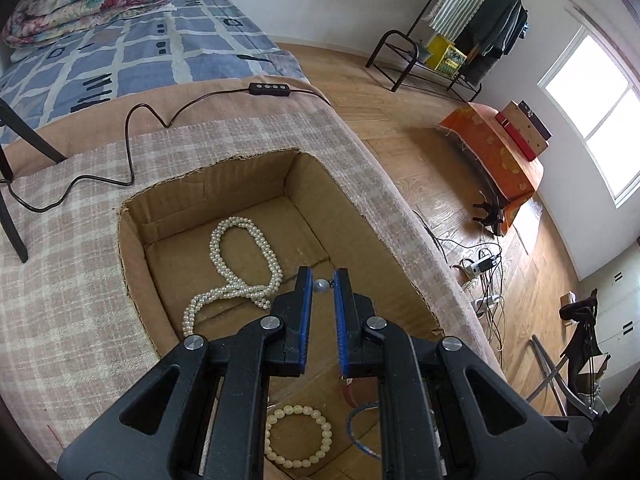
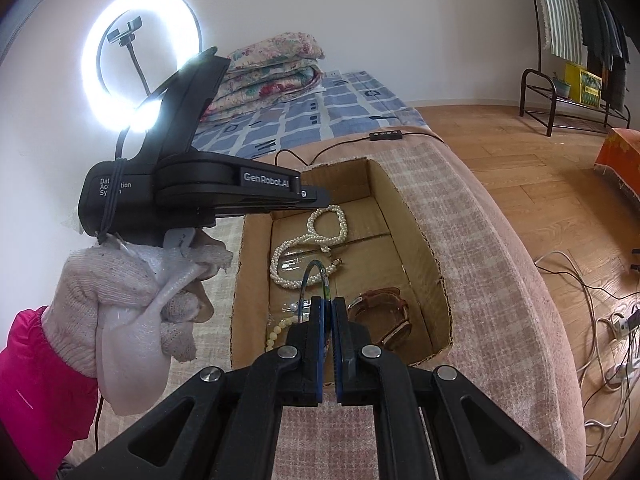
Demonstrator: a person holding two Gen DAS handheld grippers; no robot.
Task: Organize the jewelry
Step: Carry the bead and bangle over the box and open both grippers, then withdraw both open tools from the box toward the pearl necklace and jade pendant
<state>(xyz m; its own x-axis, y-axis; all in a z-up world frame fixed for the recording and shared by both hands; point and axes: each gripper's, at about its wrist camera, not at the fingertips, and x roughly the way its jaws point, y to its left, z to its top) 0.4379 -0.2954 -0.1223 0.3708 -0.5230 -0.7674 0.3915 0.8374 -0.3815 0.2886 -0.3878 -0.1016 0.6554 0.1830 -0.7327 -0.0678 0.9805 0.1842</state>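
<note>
Over the open brown cardboard box (image 1: pixel 136 248), the left gripper (image 1: pixel 322 280) pinches a small grey bead earring (image 1: pixel 321 285); the right gripper (image 2: pixel 329 309) clamps a thin blue-green bangle (image 2: pixel 314 270) above the white pearl necklace (image 2: pixel 298 250).

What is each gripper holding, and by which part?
The right gripper pinches a thin bangle by its lower rim. The left gripper holds a small bead on a chain.

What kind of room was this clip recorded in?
Most likely a home bedroom: a bed with a blue checked sheet, folded floral quilts on it, and a clothes rack by the window.
</note>
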